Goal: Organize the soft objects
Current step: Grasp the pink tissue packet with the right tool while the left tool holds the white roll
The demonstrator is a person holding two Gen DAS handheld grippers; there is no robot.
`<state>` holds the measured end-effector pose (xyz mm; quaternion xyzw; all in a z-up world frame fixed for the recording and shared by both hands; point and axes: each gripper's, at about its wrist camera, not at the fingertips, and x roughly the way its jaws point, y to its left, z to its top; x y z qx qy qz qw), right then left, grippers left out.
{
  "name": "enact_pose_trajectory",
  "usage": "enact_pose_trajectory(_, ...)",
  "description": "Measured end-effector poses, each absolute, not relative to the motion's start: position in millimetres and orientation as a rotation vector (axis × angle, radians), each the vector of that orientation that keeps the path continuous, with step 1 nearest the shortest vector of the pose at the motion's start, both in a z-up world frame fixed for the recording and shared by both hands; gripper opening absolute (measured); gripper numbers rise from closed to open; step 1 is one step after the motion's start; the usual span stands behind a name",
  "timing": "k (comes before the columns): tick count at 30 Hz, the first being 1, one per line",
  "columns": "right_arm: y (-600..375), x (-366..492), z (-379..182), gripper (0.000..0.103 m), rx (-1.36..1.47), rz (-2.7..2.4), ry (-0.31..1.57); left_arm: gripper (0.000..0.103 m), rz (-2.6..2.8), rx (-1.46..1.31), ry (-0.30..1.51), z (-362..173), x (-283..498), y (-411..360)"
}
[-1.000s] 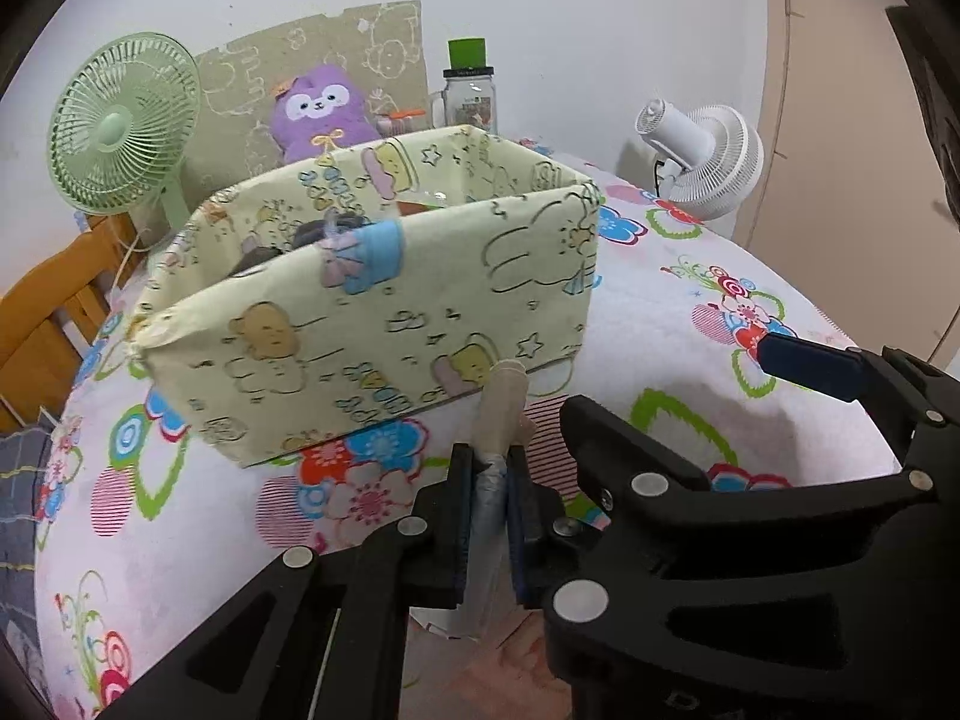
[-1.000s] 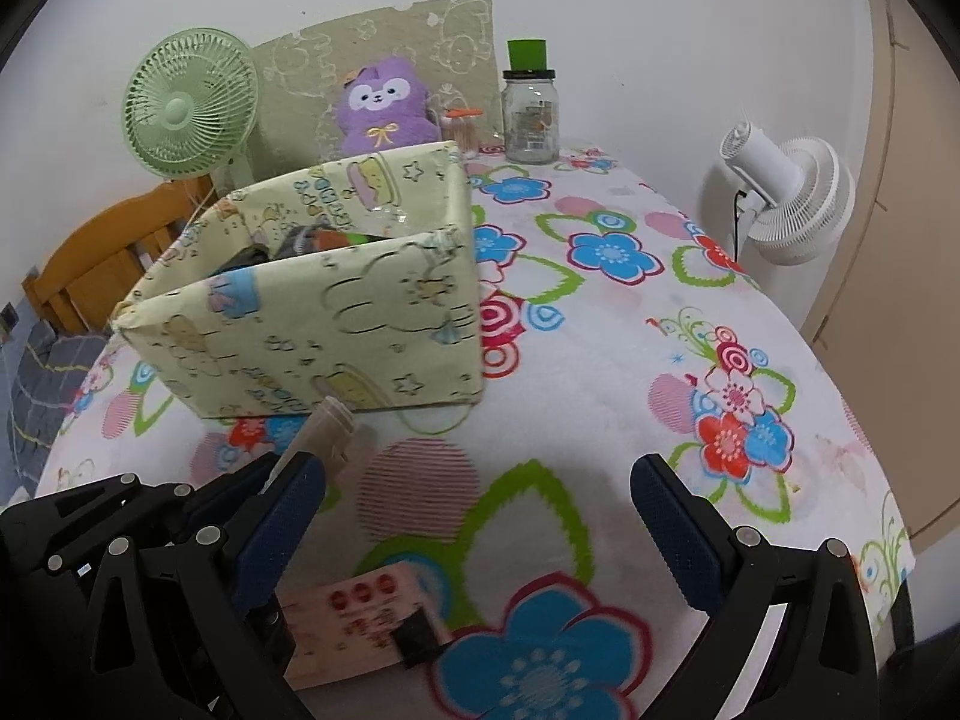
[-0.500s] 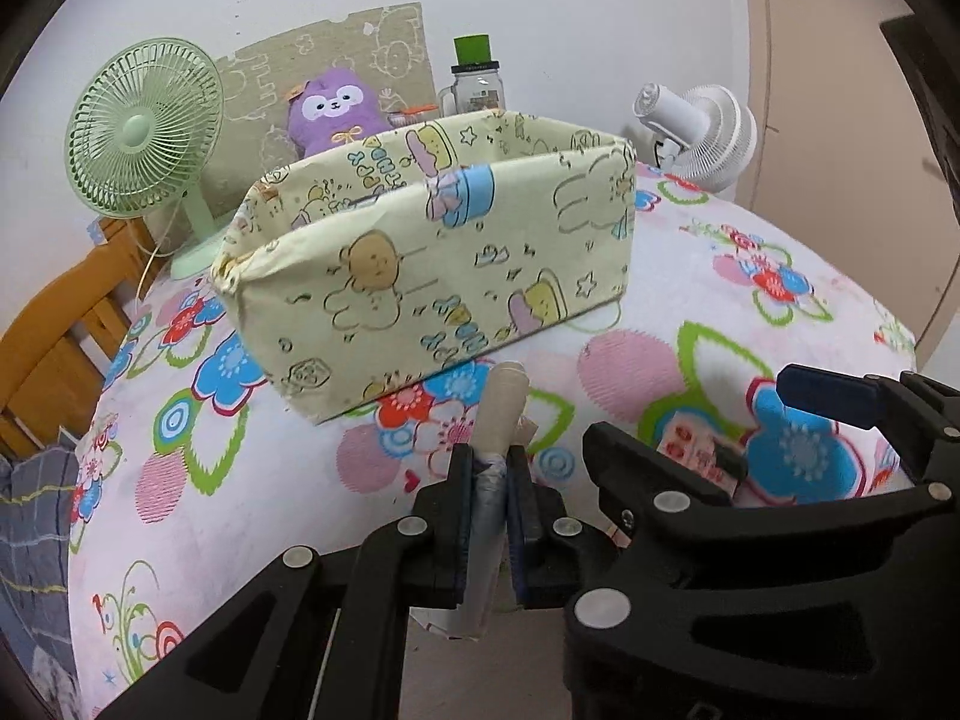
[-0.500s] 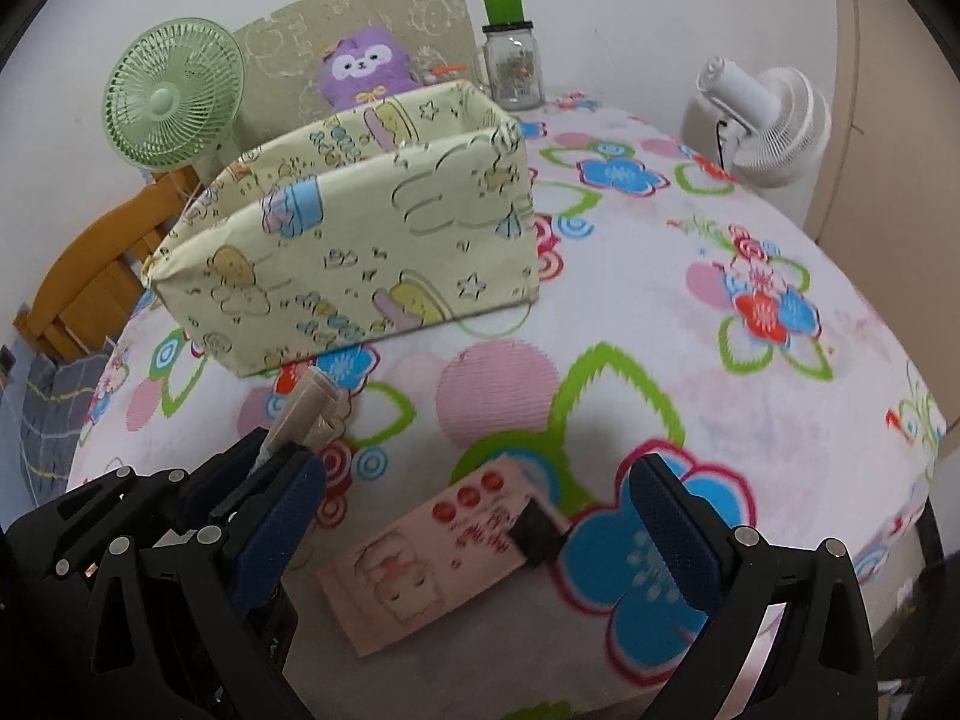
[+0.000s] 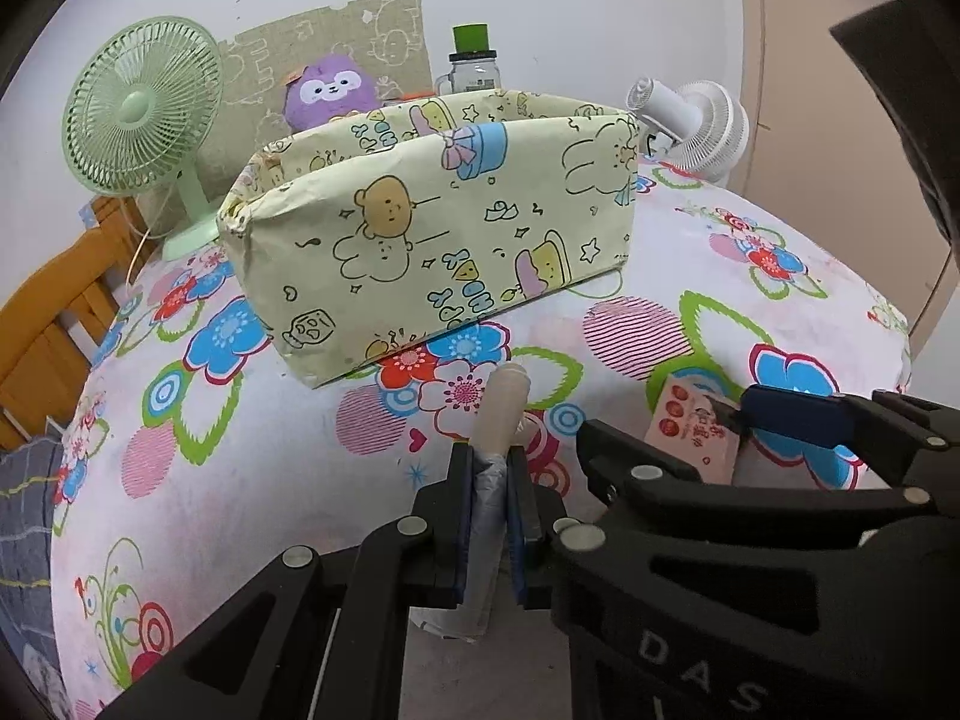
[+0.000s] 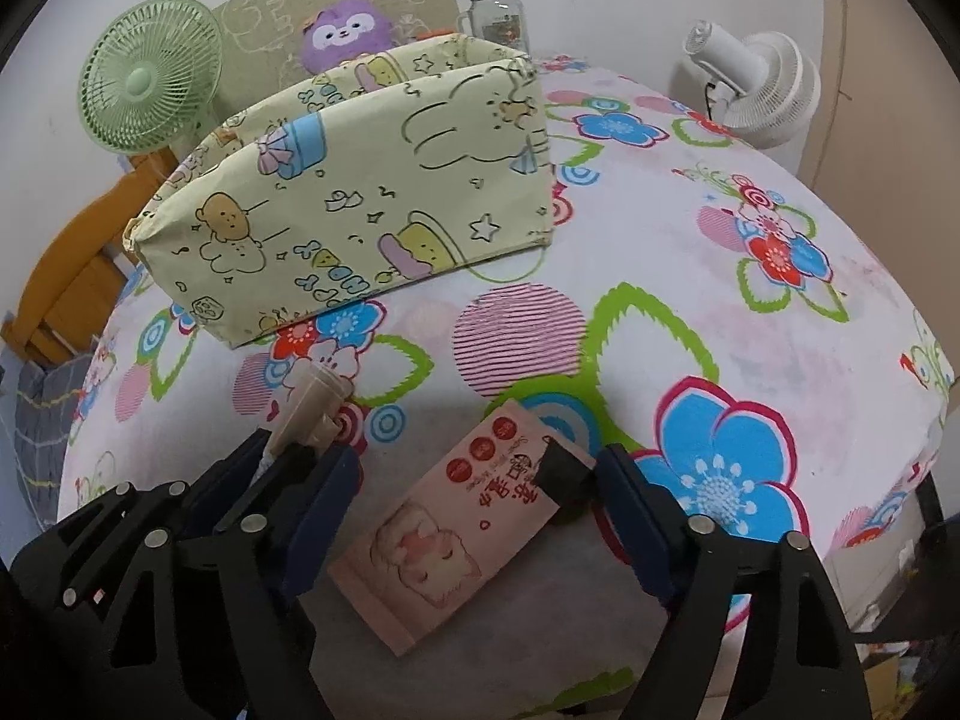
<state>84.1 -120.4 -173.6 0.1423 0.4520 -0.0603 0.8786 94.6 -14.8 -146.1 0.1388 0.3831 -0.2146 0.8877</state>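
- Now my left claw [image 5: 491, 480] is pinched on a beige roll [image 5: 501, 414], whose wrapped lower end sits between the pads while its bare end sticks up and forward past the tips.
- My right claw [image 6: 480, 480] is spread wide, one finger on each side of a pink tissue pack [image 6: 456, 522] that lies flat on the floral cloth [image 6: 750, 360]; the right finger's tip seems to touch the pack's far corner, the left one stands clear of it.
- Half a second ago the pack lay lower and further ahead between those fingers; it now fills more of the gap, so the right claw has come down over it.
- From the left claw, the pack [image 5: 696, 429] shows off to the right, half hidden behind my right claw's near finger.
- Ahead of both claws stands the yellow cartoon-print bin [image 5: 432, 222]. It sits further off than a second ago, and its inside is now out of sight.
- Beyond the bin are a purple plush [image 5: 333, 90], a green-lidded jar [image 5: 474, 63], a green fan [image 5: 144, 114] to the left and a white fan [image 5: 696, 120] to the right, all as before.
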Motion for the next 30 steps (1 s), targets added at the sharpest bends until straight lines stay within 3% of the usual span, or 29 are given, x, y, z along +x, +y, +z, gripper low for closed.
enact_pose_trajectory(3, -119, 87, -173, 0.068, 0.287, -0.11, 0.934, 0.008, -0.446, 0.261, 0.803, -146, 96, -12)
enact_pose_trajectory(8, -120, 91, -173, 0.059, 0.273, -0.062, 0.92, 0.008, -0.43, 0.226, 0.815, -147, 98, -12)
enact_pose_trajectory(11, -121, 94, -173, 0.046, 0.258, -0.024, 0.912, 0.008, -0.423, 0.209, 0.822, -147, 99, -13)
enact_pose_trajectory(15, -120, 103, -175, 0.044, 0.227, 0.043, 0.895, 0.008, -0.394, 0.199, 0.828, -148, 99, -16)
enact_pose_trajectory(23, -121, 105, -174, 0.047, 0.214, 0.098, 0.865, 0.008, -0.325, 0.156, 0.835, -146, 102, -16)
enact_pose_trajectory(27, -123, 97, -173, 0.076, 0.213, 0.069, 0.845, 0.008, -0.303, 0.145, 0.839, -146, 100, -14)
enact_pose_trajectory(30, -122, 93, -173, 0.076, 0.212, 0.071, 0.855, 0.008, -0.295, 0.139, 0.837, -145, 95, -11)
